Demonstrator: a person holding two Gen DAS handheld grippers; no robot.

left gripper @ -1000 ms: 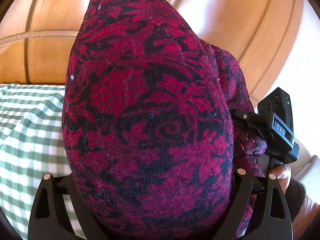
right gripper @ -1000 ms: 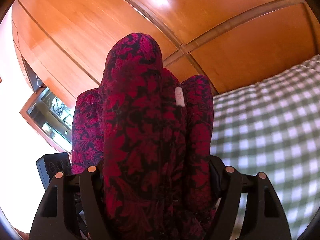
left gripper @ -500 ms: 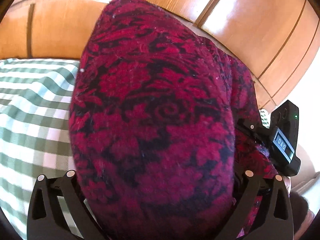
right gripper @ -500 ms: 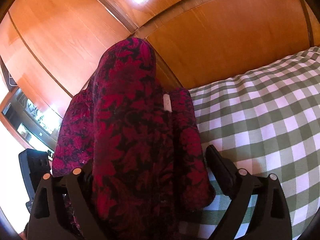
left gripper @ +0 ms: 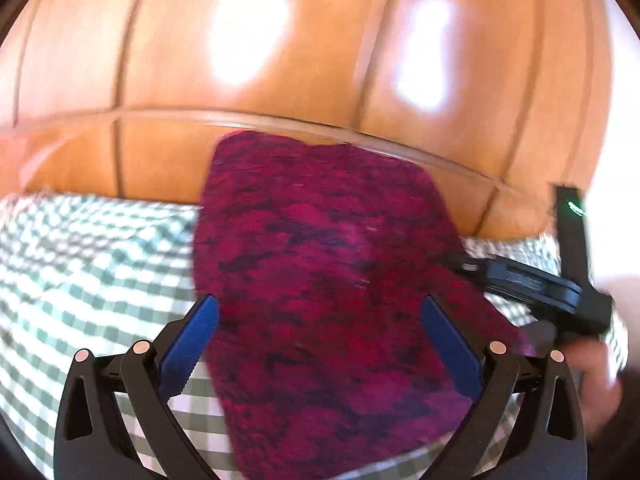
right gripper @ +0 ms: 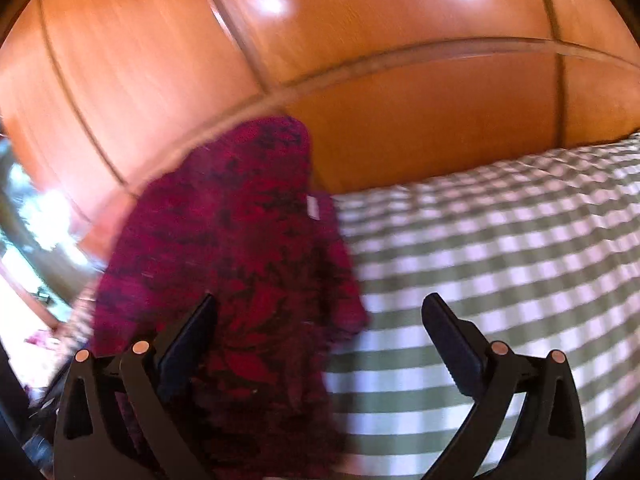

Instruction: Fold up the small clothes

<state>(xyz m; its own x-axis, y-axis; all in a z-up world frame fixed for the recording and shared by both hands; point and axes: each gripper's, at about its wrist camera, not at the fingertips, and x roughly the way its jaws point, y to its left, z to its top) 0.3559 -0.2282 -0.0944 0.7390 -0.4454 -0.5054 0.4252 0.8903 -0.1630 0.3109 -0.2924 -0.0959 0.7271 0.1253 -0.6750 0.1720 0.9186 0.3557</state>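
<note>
A crimson knit garment with a black floral pattern lies slumped between the wide-spread blue pads of my left gripper. The pads do not press on it. In the right wrist view the same garment, with a small white label, hangs against the left finger. The right finger is bare. My right gripper has its jaws opening, and the cloth fills only their left half. Both views are blurred.
A green-and-white checked bed cover lies under both grippers. Glossy wooden panels rise behind the bed. At the right of the left wrist view are the other gripper's black body and a hand.
Both grippers' jaws have spread wider and let go of the garment. The cloth has sunk lower and away from the cameras, toward the checked cover. The blue pads now show.
</note>
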